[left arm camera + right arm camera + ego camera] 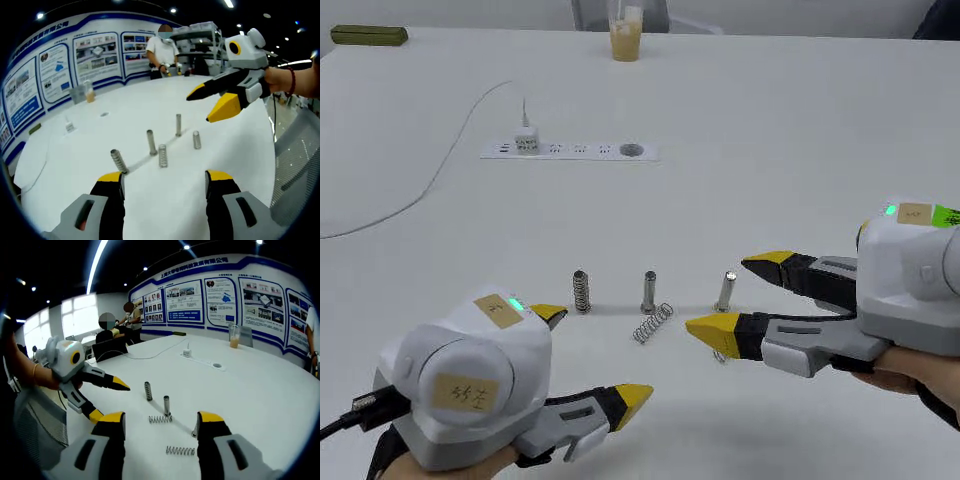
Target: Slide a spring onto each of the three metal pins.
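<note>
Three metal pins stand in a row on the white table. The left pin [582,291] [118,161] [148,390] wears a spring. The middle pin [649,290] [151,142] [166,405] and the right pin [726,290] [178,125] are bare. One loose spring [652,323] [162,155] [160,418] lies in front of the middle pin. A second spring [196,140] [180,450] lies nearer the right gripper. My left gripper [592,355] [165,177] is open, short of the pins. My right gripper [720,294] [199,109] [161,416] is open beside the right pin, holding nothing.
A white power strip [570,150] with a plugged-in charger [525,138] and its cable lies farther back. A cup of drink [626,38] and a green case [368,35] sit near the far edge. People stand in the background beyond the table [162,50].
</note>
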Action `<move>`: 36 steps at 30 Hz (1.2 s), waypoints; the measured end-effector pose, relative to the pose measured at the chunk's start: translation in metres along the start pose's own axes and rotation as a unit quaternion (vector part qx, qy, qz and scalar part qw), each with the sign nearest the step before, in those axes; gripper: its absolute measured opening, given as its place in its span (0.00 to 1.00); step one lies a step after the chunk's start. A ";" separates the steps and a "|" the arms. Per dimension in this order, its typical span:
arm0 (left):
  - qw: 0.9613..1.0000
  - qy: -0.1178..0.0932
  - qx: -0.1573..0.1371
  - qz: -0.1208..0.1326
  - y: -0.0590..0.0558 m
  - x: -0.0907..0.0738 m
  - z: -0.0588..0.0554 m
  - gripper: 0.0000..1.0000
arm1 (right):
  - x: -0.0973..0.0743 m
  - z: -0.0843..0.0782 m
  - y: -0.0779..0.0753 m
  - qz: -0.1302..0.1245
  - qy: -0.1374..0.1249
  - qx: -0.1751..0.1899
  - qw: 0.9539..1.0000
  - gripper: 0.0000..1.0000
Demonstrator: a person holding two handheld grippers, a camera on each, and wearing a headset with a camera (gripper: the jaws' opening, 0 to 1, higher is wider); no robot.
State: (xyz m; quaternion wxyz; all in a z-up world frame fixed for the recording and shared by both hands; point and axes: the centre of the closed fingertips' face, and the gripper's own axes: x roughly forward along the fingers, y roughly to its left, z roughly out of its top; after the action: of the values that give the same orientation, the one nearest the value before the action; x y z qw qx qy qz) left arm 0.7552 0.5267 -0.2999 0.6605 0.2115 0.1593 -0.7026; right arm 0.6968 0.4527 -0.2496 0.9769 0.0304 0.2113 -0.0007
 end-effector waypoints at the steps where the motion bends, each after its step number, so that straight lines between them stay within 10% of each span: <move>1: 1.000 0.001 0.000 -0.001 0.000 0.002 -0.001 0.64 | -0.001 -0.001 0.000 0.000 -0.002 0.003 1.000 0.59; 36: 0.999 0.028 0.004 -0.020 0.005 0.056 -0.012 0.31 | -0.019 -0.025 0.004 -0.016 -0.005 0.030 0.999 0.60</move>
State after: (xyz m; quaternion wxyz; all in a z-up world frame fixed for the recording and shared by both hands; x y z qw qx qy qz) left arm 0.7592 0.4843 -0.3381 0.6412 0.2301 0.1791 -0.7098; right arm 0.6691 0.4579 -0.2647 0.9766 0.0568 0.2063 -0.0226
